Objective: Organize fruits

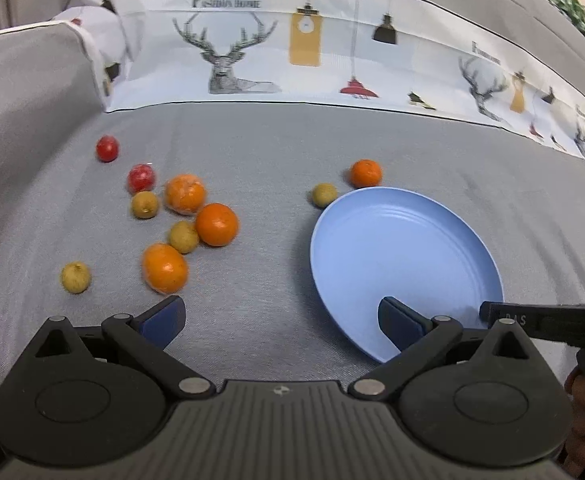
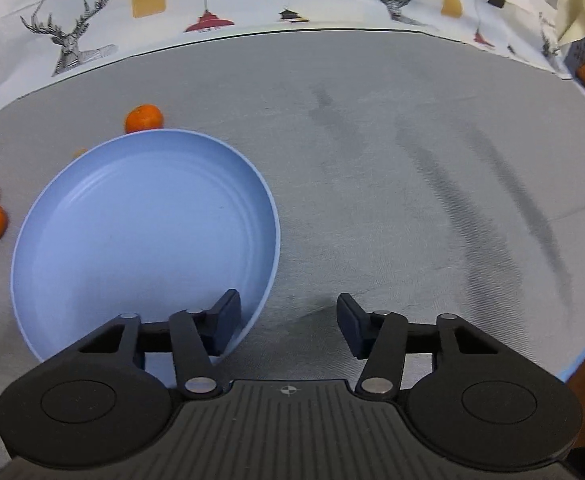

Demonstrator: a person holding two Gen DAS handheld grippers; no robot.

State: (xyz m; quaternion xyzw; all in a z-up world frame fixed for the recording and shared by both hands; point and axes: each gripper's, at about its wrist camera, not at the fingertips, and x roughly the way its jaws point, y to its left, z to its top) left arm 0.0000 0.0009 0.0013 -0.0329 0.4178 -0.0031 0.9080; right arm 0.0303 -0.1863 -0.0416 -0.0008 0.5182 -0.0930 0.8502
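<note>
My right gripper (image 2: 288, 320) stands partly open with nothing pinched, its left finger over the near rim of the round pale-blue plastic plate (image 2: 92, 200) and its right finger above the grey cloth (image 2: 412, 160). My left gripper (image 1: 280, 320) gapes wide and empty. From it, the oranges (image 1: 216, 224), yellow-green fruits (image 1: 183, 236) and red fruits (image 1: 141, 177) lie scattered at about eleven o'clock, the plate at one o'clock.

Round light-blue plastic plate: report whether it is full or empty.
Empty. The round light-blue plastic plate shows bare inside; every fruit lies on the grey cloth.
</note>
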